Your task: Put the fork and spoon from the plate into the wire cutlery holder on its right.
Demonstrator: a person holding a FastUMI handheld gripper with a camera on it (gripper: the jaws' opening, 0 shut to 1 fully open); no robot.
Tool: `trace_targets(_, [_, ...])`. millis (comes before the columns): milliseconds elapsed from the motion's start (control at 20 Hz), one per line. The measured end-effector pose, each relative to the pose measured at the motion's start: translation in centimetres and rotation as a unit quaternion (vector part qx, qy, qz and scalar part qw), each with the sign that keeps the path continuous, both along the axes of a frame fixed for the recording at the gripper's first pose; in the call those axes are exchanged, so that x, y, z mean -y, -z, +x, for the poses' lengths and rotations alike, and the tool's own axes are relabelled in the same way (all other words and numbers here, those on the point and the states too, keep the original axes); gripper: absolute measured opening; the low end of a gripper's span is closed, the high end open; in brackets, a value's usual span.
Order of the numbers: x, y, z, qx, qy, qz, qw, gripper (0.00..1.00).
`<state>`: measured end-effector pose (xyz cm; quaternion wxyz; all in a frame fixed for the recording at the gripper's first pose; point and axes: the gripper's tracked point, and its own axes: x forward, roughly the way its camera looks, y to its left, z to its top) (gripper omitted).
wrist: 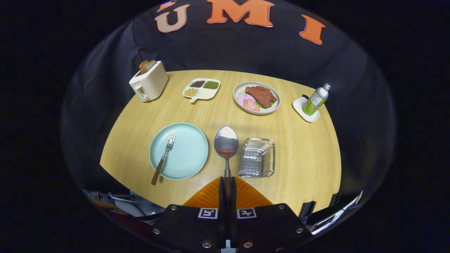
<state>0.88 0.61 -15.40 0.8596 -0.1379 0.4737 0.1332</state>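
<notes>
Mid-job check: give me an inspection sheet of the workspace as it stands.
Surface: round wooden table.
Job's things: spoon held in the tool, bowl forward, between the plate and the wire cutlery holder; fork lies on the plate, handle over its rim.
Clutter: toaster with bread, divided dish of beans, food plate, bottle on a white coaster.
Grippers: tool shut on the spoon's handle.
Cables: nothing seen.
Surroundings: black cloth booth wall.
</notes>
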Motion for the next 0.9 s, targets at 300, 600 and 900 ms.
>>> trace_targets(300, [3.9, 1.7, 0.8, -0.100, 0.000, -0.039, 0.994, 0.05])
trace_targets(600, [4.7, 3.8, 2.8, -0.173, -0.025, -0.090, 0.980, 0.05])
trace_targets(900, [4.4, 5.5, 3.6, -0.230, -0.049, -0.121, 0.964, 0.05])
